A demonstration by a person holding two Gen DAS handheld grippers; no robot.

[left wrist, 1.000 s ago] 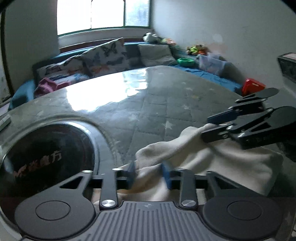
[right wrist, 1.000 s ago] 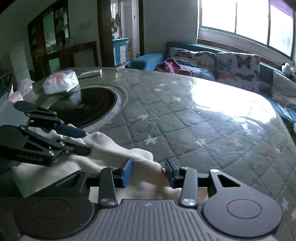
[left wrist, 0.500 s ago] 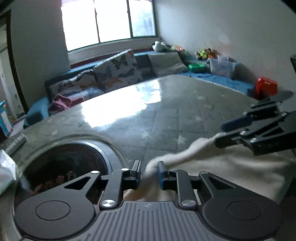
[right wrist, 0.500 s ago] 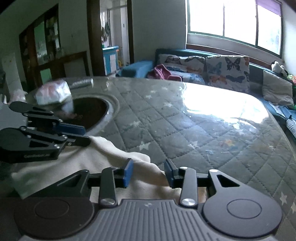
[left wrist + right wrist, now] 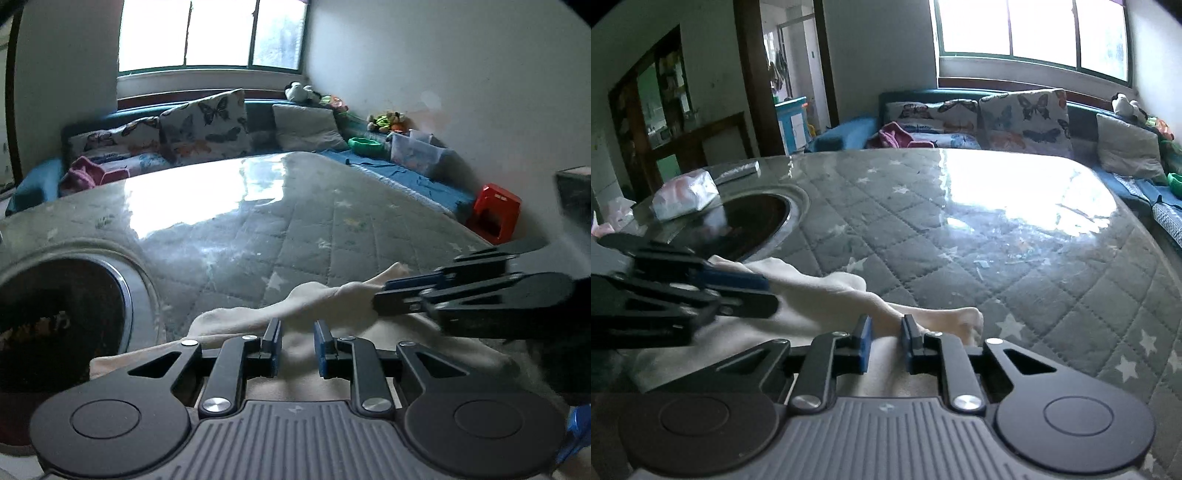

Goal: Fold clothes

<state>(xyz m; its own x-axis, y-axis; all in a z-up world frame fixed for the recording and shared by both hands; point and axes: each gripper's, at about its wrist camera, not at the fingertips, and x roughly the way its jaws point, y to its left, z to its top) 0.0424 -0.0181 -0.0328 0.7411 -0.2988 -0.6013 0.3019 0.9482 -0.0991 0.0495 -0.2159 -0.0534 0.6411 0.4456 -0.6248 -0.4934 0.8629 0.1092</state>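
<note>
Jaws of both the left gripper and right gripper stand partly open around the cream garment.

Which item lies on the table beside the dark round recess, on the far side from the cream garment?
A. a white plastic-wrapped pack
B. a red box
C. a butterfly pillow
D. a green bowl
A: in the right wrist view a white plastic-wrapped pack rests on the table at the edge of the dark round recess.
</note>
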